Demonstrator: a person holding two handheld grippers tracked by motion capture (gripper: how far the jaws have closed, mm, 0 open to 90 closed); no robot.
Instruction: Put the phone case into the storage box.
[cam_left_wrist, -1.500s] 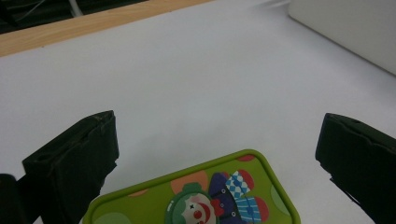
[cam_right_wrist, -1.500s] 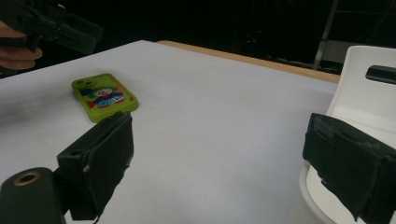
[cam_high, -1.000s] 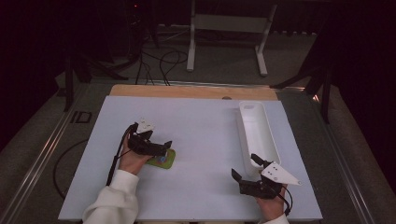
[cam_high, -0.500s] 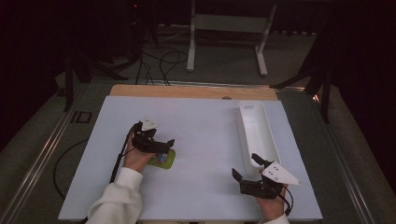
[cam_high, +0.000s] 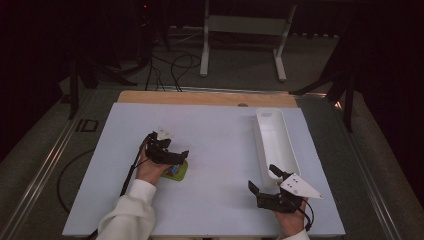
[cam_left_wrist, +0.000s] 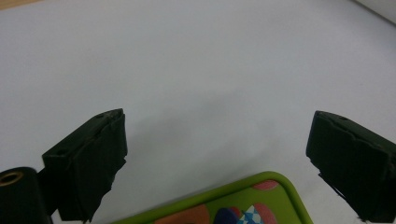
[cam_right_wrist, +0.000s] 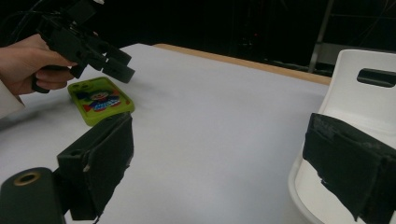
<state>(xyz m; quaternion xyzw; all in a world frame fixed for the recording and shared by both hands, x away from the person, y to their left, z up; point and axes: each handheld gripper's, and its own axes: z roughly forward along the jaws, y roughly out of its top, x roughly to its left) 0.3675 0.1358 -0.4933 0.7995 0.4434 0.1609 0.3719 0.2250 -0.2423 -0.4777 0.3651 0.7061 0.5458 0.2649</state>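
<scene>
Since the earlier frame your left tool (cam_high: 172, 156) has come lower over the green phone case (cam_high: 176, 171), and its jaws have just been closing a little; they are apart, nothing pressed between them. The case lies flat on the white surface (cam_high: 220, 150), near its left middle. Flat and thin, it can slide away or slip from one jaw if you close too high (judgement only). You have wide free room toward the white tray (cam_high: 276, 145) at right. Your right tool (cam_high: 265, 182) waits with jaws apart beside the tray's near end.
</scene>
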